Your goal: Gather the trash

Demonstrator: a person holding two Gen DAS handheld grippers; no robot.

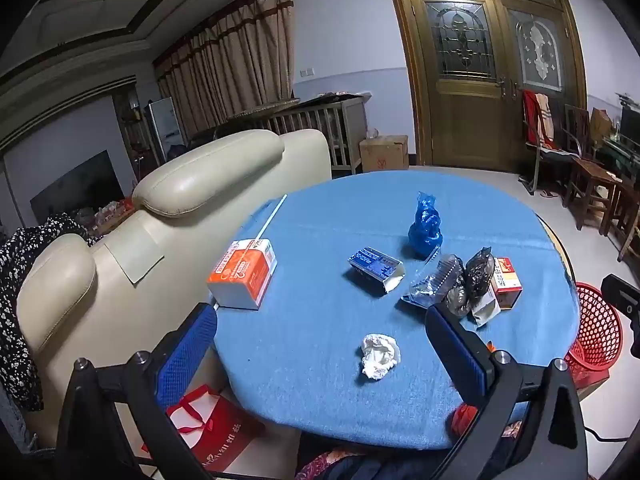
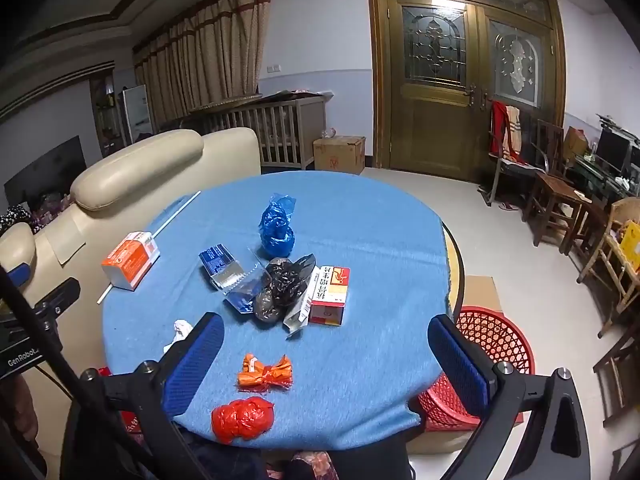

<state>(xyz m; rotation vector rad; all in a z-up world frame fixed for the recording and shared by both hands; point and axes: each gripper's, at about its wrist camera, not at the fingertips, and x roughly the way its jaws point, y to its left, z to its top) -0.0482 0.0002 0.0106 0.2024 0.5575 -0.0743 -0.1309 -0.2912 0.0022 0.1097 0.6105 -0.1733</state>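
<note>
Three boxes [image 2: 130, 260], four knotted bags [image 2: 277, 228]

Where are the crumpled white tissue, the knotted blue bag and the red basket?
crumpled white tissue [image 1: 380, 356], left wrist view, middle of the wad.
knotted blue bag [image 2: 277, 227], right wrist view, its bulging lower part.
red basket [image 2: 496, 332], right wrist view, inner lattice wall beside the table.
</note>
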